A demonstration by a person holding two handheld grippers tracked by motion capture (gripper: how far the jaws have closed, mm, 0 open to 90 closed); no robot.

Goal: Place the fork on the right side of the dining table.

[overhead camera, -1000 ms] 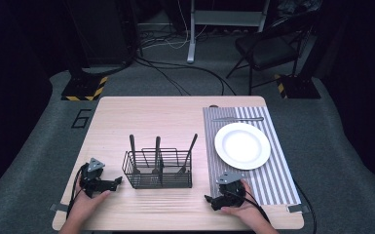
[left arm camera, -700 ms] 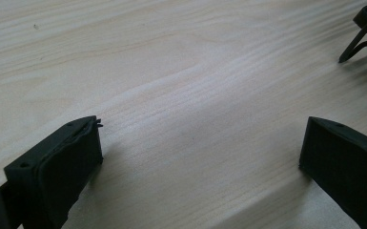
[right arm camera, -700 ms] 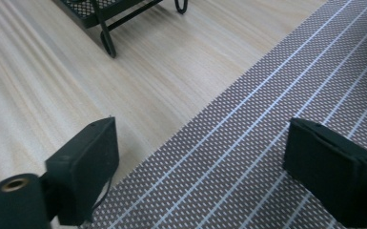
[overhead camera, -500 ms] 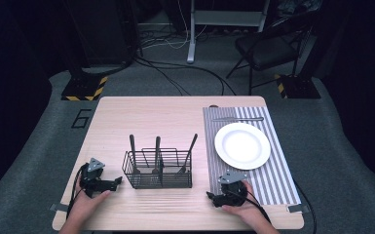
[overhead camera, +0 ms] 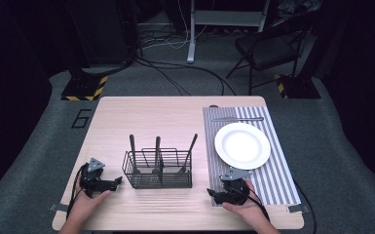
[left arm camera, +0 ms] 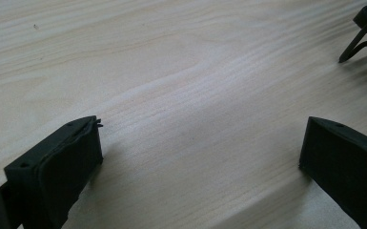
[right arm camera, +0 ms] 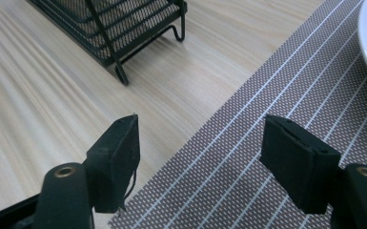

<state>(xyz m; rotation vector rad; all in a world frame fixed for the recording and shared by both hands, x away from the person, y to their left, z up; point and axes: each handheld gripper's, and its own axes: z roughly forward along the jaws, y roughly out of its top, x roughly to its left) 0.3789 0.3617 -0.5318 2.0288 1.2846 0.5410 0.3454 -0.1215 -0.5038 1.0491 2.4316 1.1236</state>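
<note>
A dark room with cables on grey carpet surrounds a pale wooden table (overhead camera: 175,117). At the middle of its near half stands a black wire caddy (overhead camera: 158,168) with three dark-handled utensils (overhead camera: 157,153) upright in it. A striped mat (overhead camera: 263,180) covers the right end, carrying a white plate (overhead camera: 242,145), with a knife (overhead camera: 237,119) along the mat's far edge.

The left gripper (overhead camera: 118,181) rests near the near left corner, just beside the caddy, jaws wide over bare wood with nothing between them. The right gripper (overhead camera: 212,194) lies at the mat's near left corner; its jaws have just been closing, yet they stand apart with only mat and wood between.

The utensils look light, stiff and likely smooth, so they could slip. I judge the free upper handle above the wire rim the best place to grip. The caddy itself seems light and may tip or slide when a piece is pulled.

The working ends are hidden behind the mesh, so which piece is which I cannot tell.
</note>
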